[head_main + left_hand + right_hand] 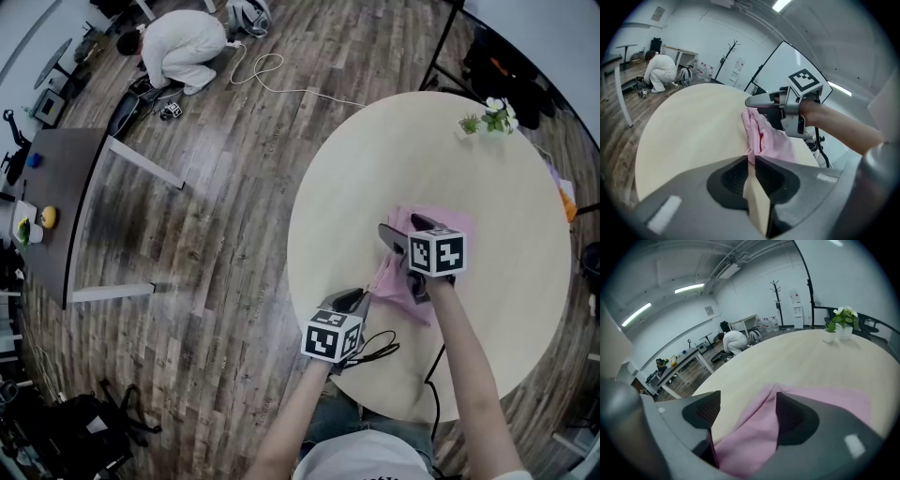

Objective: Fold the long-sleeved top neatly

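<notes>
A soft pink long-sleeved top (405, 281) lies bunched in loose folds on the round, matt, pale beige tabletop (422, 150), toward the edge nearest the person. The left tongs (751, 158), smooth dark grey plastic with ribbed pads, are clenched at their tips on a thin edge of the pink cloth, at the garment's near side. The right tongs (746, 401) stand released, their two jaws wide apart, and a rounded ridge of the fabric rises between them. For print, there are black-and-white square markers on the right cube (436, 251) and the left cube (333, 339), one mounted on each tool. A small white pot of white flowers and green leaves (492, 117) stands at the tabletop's far edge, well apart from the garment.
</notes>
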Demonstrator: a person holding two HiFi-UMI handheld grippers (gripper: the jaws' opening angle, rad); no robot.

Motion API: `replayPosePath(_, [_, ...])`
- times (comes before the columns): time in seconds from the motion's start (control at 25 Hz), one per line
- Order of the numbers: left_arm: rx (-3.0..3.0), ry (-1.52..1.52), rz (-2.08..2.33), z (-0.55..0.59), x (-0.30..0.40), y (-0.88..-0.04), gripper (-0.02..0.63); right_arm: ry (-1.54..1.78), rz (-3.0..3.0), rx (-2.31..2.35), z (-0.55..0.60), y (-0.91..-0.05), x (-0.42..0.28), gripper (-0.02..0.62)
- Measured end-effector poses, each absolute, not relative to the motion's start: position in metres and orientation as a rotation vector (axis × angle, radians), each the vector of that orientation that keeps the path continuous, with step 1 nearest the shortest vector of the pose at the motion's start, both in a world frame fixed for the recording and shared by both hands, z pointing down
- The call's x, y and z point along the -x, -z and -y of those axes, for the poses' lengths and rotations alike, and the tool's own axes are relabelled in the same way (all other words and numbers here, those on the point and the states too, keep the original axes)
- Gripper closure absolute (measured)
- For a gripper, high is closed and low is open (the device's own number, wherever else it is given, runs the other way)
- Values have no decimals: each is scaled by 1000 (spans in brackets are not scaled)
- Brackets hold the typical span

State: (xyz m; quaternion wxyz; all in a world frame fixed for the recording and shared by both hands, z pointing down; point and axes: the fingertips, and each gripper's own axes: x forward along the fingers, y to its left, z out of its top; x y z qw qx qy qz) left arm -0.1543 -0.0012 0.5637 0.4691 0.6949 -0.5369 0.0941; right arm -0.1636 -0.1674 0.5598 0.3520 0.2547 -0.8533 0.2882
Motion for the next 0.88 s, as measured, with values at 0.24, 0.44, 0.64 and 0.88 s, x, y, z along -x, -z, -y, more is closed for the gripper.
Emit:
replayPosePath(0.24, [-1742, -213, 1392, 18, 167, -538, 564, -731, 2291, -783, 181, -524, 135, 243])
replayPosePath(0.44, [-1815, -187, 1464, 39, 176, -500, 564, -605, 2340, -956, 191, -483, 91, 314])
replayPosePath(0.64, [-1928, -235, 1556, 63, 177, -455, 564, -448, 2370, -1152, 199, -433, 38, 381])
replayPosePath(0.88, [-2063, -261, 1675, 82, 172, -394, 564, -248, 2376, -1332, 188, -380, -15, 425])
